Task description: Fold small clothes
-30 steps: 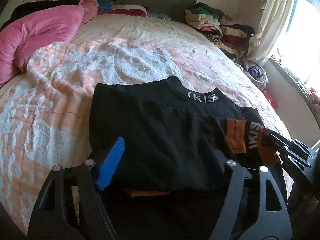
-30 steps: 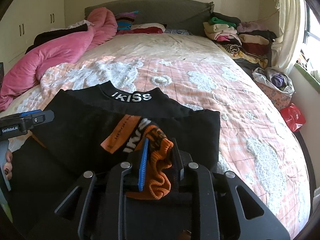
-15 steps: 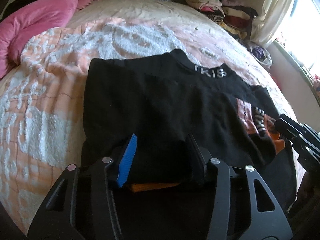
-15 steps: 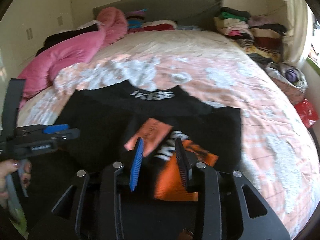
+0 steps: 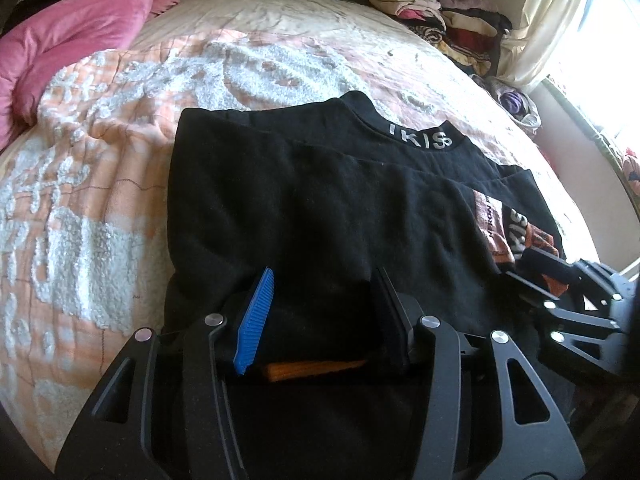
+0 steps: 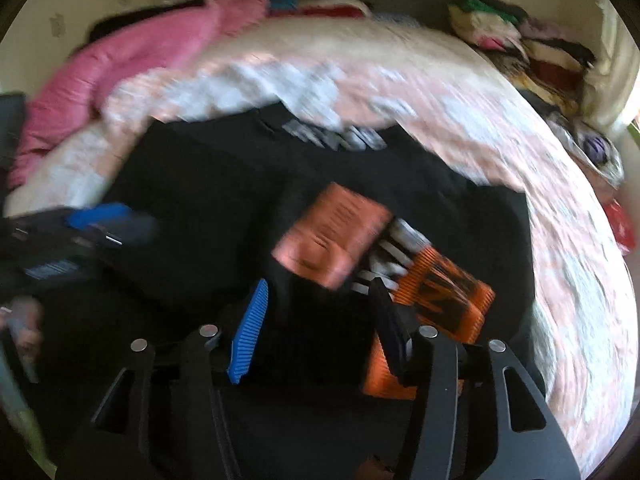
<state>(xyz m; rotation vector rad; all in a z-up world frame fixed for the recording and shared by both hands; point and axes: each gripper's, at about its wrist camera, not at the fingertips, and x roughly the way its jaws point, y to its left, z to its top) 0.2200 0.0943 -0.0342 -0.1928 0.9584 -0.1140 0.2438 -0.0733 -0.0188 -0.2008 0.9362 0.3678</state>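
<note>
A black garment (image 5: 320, 208) of soft, matt knit cloth lay on a bedspread (image 5: 100, 184) of peach fabric with rough, tufted white pile. Its ribbed orange cuff (image 6: 448, 292) looked coarser than the black body, and a flat orange label (image 6: 332, 236) appeared smooth, though that view was blurred. Pale lettering on the collar (image 5: 420, 138) had a slightly shiny finish. The left gripper (image 5: 320, 312) was matt black plastic with bright metal screw heads, one finger faced with a ridged blue pad (image 5: 256, 320). A plush pink quilt (image 5: 72, 44) looked velvety.
</note>
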